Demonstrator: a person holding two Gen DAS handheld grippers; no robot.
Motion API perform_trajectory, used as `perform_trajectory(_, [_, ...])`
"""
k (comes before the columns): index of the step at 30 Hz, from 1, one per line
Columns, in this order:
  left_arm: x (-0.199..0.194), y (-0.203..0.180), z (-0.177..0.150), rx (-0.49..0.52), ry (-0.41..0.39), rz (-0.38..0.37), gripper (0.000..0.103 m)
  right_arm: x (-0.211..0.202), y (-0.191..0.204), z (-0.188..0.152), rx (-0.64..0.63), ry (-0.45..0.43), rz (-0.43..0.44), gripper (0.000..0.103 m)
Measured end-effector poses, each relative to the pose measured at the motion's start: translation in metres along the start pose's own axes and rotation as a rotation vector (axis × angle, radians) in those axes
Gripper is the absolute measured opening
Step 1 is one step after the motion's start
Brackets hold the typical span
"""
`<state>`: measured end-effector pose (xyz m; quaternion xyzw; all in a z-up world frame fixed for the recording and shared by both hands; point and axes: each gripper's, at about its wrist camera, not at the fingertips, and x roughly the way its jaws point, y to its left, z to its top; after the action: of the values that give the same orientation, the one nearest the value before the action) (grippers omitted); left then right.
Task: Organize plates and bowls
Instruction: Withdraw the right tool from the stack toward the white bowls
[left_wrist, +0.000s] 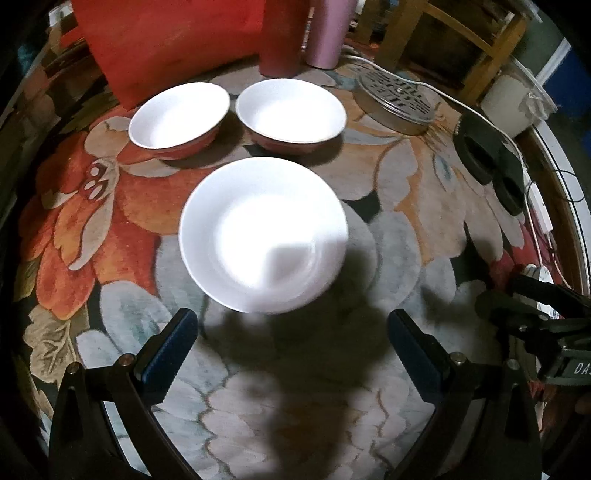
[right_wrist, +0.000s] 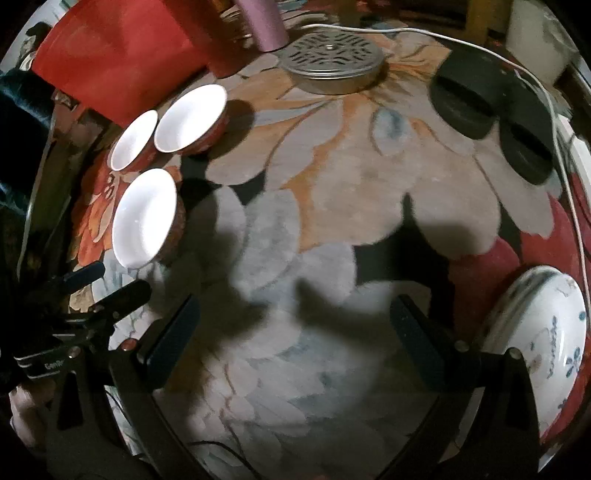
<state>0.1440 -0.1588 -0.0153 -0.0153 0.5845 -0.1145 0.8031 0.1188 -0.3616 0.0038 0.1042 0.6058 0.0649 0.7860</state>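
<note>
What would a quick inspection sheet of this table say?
Surface: floral tablecloth, shadowed near the front.
Job's things: three white bowls with red outsides, apart; blue-patterned dish at the right edge.
Clutter: perforated metal tin, black round pads, pink tumbler, red bag.
Grippers: left gripper and right gripper open, empty.
Cables: white cable.
Surroundings: wooden chair.

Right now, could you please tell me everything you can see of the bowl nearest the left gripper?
The nearest bowl is white inside with a red-orange outside, glossy like glazed ceramic. It is empty and upright on the floral cloth, ahead of the open left gripper, apart from the two bowls behind. Nothing else touches it; a shadow crosses its near side.
</note>
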Motion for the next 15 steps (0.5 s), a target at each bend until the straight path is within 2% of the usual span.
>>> perform_trajectory(9, [-0.001, 0.020, 0.007, -0.037, -0.012, 0.017, 0.102, 0.017, 0.022, 0.013, -0.017, 0.025, 0.054, 0.103])
perform_trajectory(15, [-0.005, 0.045, 0.014, -0.098, -0.038, 0.038, 0.102, 0.023, 0.038, 0.023, -0.037, 0.012, 0.084, 0.103])
